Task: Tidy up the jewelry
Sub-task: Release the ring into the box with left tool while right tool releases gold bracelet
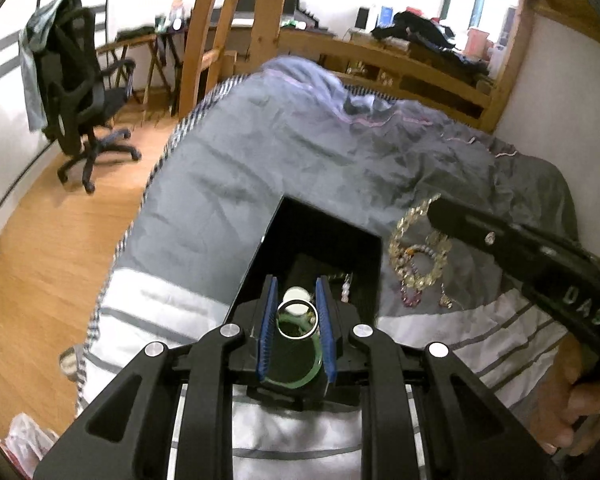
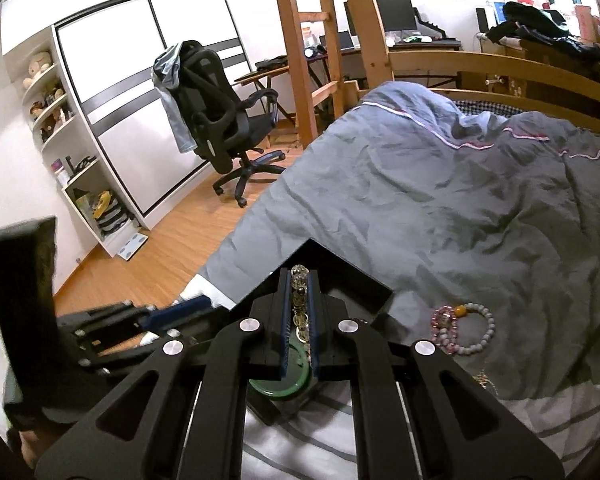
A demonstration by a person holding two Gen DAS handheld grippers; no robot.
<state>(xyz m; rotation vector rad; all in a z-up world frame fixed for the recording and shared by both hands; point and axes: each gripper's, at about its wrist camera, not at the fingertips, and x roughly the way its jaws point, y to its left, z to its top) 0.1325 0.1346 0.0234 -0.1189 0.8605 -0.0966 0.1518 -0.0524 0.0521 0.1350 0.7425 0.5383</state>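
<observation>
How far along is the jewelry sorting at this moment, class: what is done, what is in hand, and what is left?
Done: a green bangle already lies in the black box. In hand: the left gripper holds a silver ring over the box; the right gripper grips a clear bead strand above it. Left: the pink bead bracelet, the pale bead bracelet and a gold piece lie on the grey duvet.

One black box (image 2: 374, 294), one green bangle (image 2: 290, 376), two bead bracelets (image 2: 464, 330) on the bed, one office chair (image 2: 220, 120).

Both grippers (image 1: 297, 318) (image 2: 299, 312) clamped, angled downward.
</observation>
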